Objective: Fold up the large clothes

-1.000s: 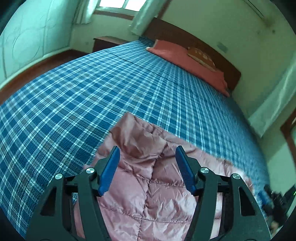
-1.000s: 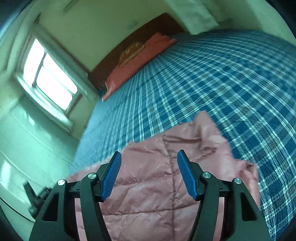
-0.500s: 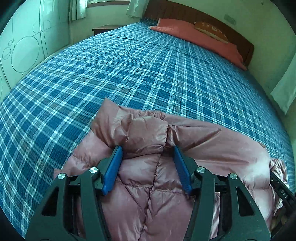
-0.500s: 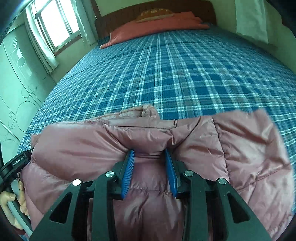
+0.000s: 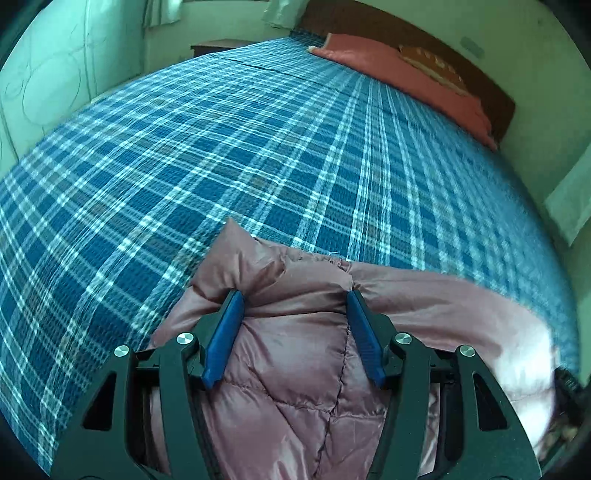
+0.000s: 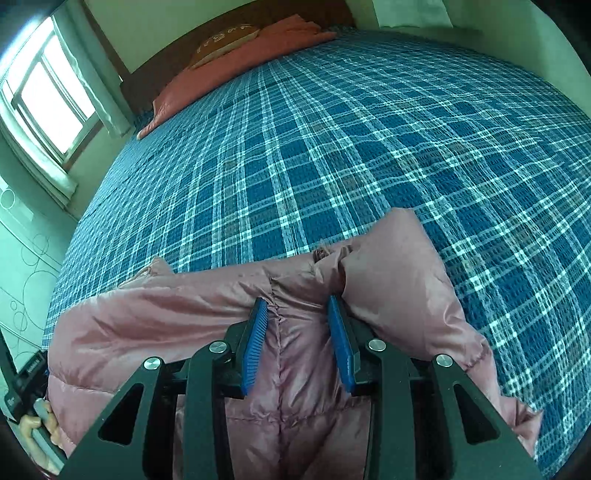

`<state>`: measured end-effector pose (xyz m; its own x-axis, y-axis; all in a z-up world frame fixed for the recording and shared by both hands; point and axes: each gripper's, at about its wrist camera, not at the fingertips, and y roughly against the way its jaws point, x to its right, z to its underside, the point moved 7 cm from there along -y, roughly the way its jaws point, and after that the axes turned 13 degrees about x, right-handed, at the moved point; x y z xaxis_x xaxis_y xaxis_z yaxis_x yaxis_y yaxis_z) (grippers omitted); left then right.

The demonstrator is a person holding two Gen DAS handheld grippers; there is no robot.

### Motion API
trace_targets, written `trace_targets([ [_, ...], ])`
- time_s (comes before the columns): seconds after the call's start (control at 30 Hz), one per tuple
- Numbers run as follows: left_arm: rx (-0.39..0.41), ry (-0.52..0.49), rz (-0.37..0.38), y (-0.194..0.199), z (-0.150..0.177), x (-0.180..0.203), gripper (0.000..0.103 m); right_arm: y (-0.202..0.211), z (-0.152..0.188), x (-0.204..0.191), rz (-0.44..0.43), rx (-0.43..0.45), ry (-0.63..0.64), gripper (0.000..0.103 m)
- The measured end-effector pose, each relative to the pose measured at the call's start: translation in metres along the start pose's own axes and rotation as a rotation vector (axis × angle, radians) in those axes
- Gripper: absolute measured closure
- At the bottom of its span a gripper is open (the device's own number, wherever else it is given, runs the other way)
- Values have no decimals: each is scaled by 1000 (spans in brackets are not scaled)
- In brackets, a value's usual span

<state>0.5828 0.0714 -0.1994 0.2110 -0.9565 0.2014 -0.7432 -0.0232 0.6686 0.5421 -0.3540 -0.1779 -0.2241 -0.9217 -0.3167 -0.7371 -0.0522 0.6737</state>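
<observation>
Gripping pink puffy jacket (image 5: 295, 369) w/ both: left gripper (image 5: 291, 295) and right gripper (image 6: 297, 302) clamped on padding. Slippery fabric may slide out near the bed (image 5: 258, 147) edge.

A home bedroom: a wide bed (image 5: 258, 147) under a blue plaid cover, pillows (image 5: 399, 77), wooden headboard (image 5: 388, 33), curtained window (image 6: 48, 96).

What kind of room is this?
It's a bedroom. There's a big bed with a blue checked cover, pink pillows against a wooden headboard, and a window with curtains.
</observation>
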Motion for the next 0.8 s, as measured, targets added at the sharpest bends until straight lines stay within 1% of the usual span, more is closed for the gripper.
trace_targets([
  [0.07,-9,-28,-10,0,-3,4,43,4,-1,0,-6,2,2,67],
  [0.13,-35,-12,12,9,-6,1,42,11,-4,3,-14,-4,-15,67],
  [0.2,-44,34,50,24,-9,-6,41,32,-8,14,-15,15,-38,67],
  [0.27,-36,91,75,46,-13,-21,39,50,-12,22,-19,30,-55,67],
  [0.3,-30,121,84,55,-13,-29,37,59,-9,24,-21,34,-61,67],
  [0.37,-18,195,95,77,-10,-47,35,82,0,38,-25,39,-74,59],
  [0.4,-20,233,96,89,-4,-57,34,96,6,44,-29,46,-79,51],
  [0.5,-18,325,88,119,16,-83,34,136,26,67,-23,64,-99,46],
  [0.57,-15,369,80,141,37,-98,34,155,40,78,-35,64,-141,46],
  [0.67,-9,421,85,168,60,-108,33,186,70,93,-60,73,-213,45],
  [0.73,0,489,105,190,81,-115,30,197,88,94,-84,64,-243,44],
  [0.8,-4,551,130,204,97,-120,26,210,112,97,-117,55,-309,41],
])
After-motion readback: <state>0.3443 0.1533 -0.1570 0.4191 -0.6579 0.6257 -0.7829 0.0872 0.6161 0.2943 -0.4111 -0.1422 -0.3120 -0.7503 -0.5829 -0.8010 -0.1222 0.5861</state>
